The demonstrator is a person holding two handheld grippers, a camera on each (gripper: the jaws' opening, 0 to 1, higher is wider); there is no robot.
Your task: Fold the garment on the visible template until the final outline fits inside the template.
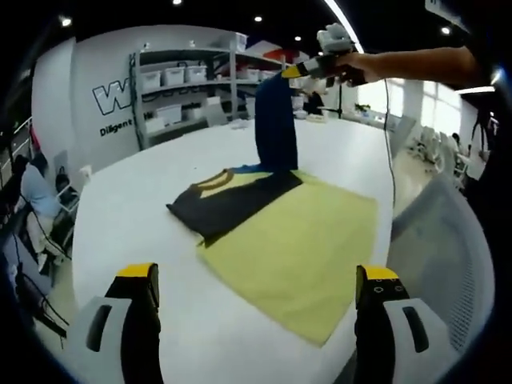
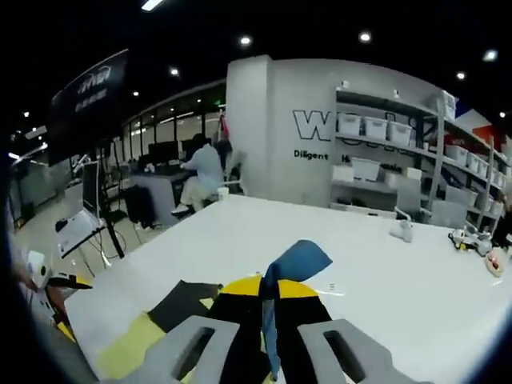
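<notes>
Right gripper (image 2: 268, 308): jaws were pressed together on a pinch of blue cloth; in the left gripper view this gripper (image 1: 308, 70) was held high at the far side of the table, in a person's hand (image 1: 346, 66).
Left gripper (image 1: 256, 280): jaws stood wide apart with nothing between them, yellow-tipped, hovering over the near edge of the table.
Garment (image 1: 240, 188): a dark shirt with yellow trim at the collar; one part lay flat, spread leftward off the template's far-left corner; another part (image 1: 276, 120) hung upright as a blue strip from the raised right gripper down to the flat part. In the right gripper view the pinched cloth (image 2: 292, 264) rose as a blue fold between the jaws.
Template (image 1: 300, 248): a yellow-green sheet lay flat on the table, its far-left corner covered by the garment, the remainder bare.
Table (image 1: 136, 216): white, broad, bearing template and garment.
Shelving (image 1: 188, 88): stood beyond the table's far side, holding white bins.
Wall lettering (image 1: 112, 100): dark letters on a white wall, left of the shelving.
Seated person (image 2: 200, 180): at a desk, far left in the right gripper view.
</notes>
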